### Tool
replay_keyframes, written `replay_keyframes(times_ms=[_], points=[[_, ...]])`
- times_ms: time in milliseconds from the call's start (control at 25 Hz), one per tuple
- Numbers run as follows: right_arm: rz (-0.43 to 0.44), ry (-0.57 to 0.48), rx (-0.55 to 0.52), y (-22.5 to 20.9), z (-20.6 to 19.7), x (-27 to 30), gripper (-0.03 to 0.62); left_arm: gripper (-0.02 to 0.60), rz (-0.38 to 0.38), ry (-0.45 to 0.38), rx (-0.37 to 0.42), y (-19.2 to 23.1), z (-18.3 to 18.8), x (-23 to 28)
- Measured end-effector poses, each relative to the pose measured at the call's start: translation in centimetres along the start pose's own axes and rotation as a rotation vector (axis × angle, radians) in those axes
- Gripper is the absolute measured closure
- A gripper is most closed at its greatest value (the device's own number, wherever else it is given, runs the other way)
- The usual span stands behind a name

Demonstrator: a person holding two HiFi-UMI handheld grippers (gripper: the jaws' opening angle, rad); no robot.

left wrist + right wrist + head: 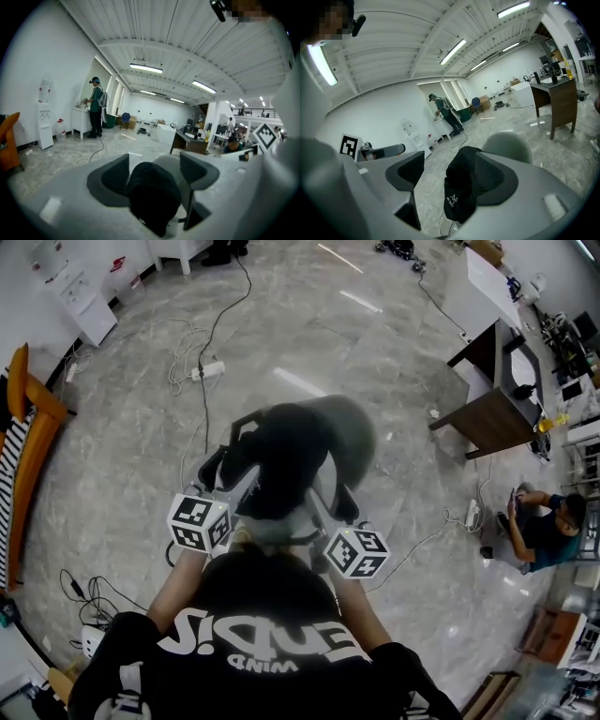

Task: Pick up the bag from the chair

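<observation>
Dead ahead of left gripper (154, 172) and right gripper (453, 176), on the grey chair (354, 432), black bag (281, 460) standing upright, framed between each pair of parted jaws, ungripped, neither side clearly nearer

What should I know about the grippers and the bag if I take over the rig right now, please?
Left gripper: jaws apart, gripping nothing; the black bag shows between them.
Right gripper: jaws apart, gripping nothing; the bag sits just ahead, overlapping one jaw in its view.
Bag: on the grey chair, with one gripper at either side in the head view.
Done: both grippers are at the bag, open.
Left: close on the bag, probably with both grippers, and lift it clear of the chair.
</observation>
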State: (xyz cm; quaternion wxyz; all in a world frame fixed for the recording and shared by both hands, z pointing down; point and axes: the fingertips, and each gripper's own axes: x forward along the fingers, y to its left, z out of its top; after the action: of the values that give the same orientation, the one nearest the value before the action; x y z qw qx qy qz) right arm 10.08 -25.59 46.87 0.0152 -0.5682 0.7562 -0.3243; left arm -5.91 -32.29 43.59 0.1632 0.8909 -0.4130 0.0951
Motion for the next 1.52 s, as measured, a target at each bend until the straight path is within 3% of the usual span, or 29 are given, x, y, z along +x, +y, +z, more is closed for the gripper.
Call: replay_keyframes(times_ms=[120,400,800,1120,1520], points=[[-0.006,0.014,0.016,-0.7,-0.1,1.2,0.256,0.218,-0.014,0.021,0.001,0.5,-0.4,1.6],[-0.034,0.064,0.052,-3.2,-2.3,4.9,0.253,0.21,-0.049,0.107,0.009,2.3,-3.6,5.8],[-0.087,0.144,0.088,-8.6,-7.0,10.4,0.24,0.204,-0.063,0.22,-0.015,6.4,-10.0,12.5],[-0.106,0.2,0.058,-12.1,-11.3,15.0,0.241,0.198,-0.081,0.266,-0.012,9.6,-15.6,17.8],[-0.121,0.249,0.1,-15.7,-18.3,19.9,0.241,0.19,-0.1,0.319,-0.029,13.5,-24.0,23.2]])
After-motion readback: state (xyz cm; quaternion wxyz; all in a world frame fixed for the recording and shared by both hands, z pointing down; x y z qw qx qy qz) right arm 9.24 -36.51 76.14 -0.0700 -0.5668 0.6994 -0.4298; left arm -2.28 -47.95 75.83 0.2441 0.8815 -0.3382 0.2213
